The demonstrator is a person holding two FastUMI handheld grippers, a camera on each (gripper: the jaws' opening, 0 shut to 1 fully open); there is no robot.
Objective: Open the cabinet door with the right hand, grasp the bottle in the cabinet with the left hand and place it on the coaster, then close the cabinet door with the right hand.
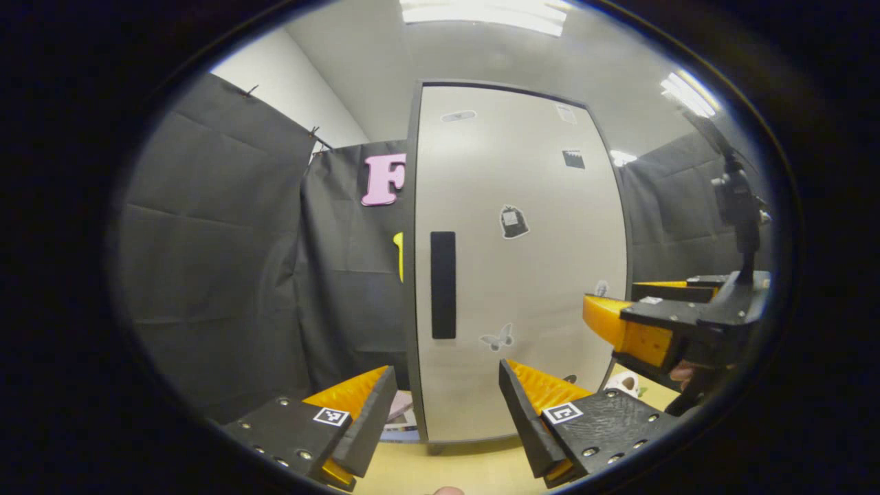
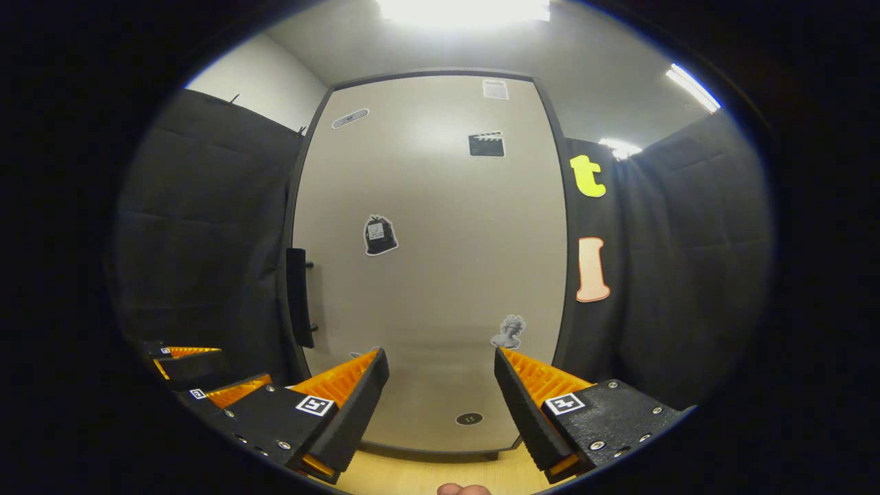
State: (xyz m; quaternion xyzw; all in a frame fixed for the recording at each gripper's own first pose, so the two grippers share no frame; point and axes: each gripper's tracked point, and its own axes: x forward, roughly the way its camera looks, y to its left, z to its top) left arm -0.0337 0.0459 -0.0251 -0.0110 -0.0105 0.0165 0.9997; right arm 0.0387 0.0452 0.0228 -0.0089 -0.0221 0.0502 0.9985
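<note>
The cabinet door (image 1: 522,275) is pale with a dark frame and several stickers, and it stands closed, hiding the inside. Its black vertical handle (image 1: 443,285) is on the door's left side. My left gripper (image 1: 447,412) is open, low in front of the door and apart from it. My right gripper (image 1: 610,295) hovers at the right, close to the door's right edge, jaws apart. In the right gripper view the door (image 2: 426,275) faces me, with its handle (image 2: 297,295) at the left edge. My right gripper (image 2: 440,405) is open with nothing between its fingers. The left gripper (image 2: 240,364) sits at the lower left.
The cabinet stands on a light wooden tabletop (image 1: 440,474). A flat printed item (image 1: 402,416) lies beside the cabinet's lower left corner. A small white object (image 1: 625,381) sits on the table at the right. Black cloth walls enclose the booth.
</note>
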